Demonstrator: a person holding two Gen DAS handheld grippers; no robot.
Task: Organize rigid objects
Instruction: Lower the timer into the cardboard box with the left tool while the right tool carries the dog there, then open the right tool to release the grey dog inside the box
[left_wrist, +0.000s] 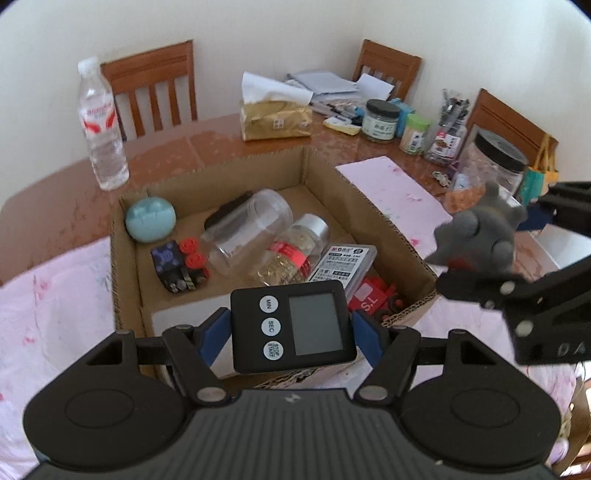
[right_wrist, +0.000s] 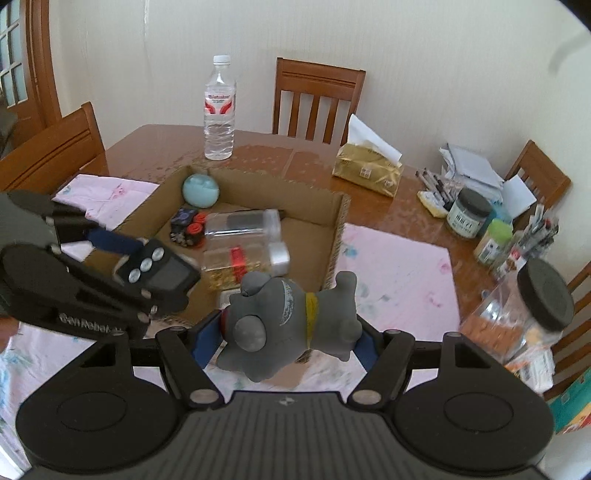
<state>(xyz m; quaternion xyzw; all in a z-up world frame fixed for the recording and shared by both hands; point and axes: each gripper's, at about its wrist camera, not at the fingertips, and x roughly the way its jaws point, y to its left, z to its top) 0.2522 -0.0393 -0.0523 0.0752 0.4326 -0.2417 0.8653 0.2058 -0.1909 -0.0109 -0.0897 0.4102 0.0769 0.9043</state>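
My left gripper (left_wrist: 291, 328) is shut on a black digital timer (left_wrist: 293, 325) and holds it over the near edge of an open cardboard box (left_wrist: 332, 170). The timer also shows in the right wrist view (right_wrist: 162, 271). My right gripper (right_wrist: 284, 328) is shut on a grey toy dog figure (right_wrist: 291, 321) with a yellow collar, just right of the box's near corner; it shows at the right in the left wrist view (left_wrist: 476, 230). The box (right_wrist: 334, 236) holds a teal round case (left_wrist: 149, 219), a clear jar (left_wrist: 247, 230), a gold-filled bottle (left_wrist: 291, 247), a cube and red pieces.
A water bottle (left_wrist: 101, 125) stands behind the box. A tissue pack (left_wrist: 275, 118), jars (left_wrist: 380, 120), pens and papers crowd the table's far right. A large black-lidded jar (right_wrist: 528, 306) stands close on the right. Pink cloths (right_wrist: 399, 280) flank the box. Wooden chairs surround the table.
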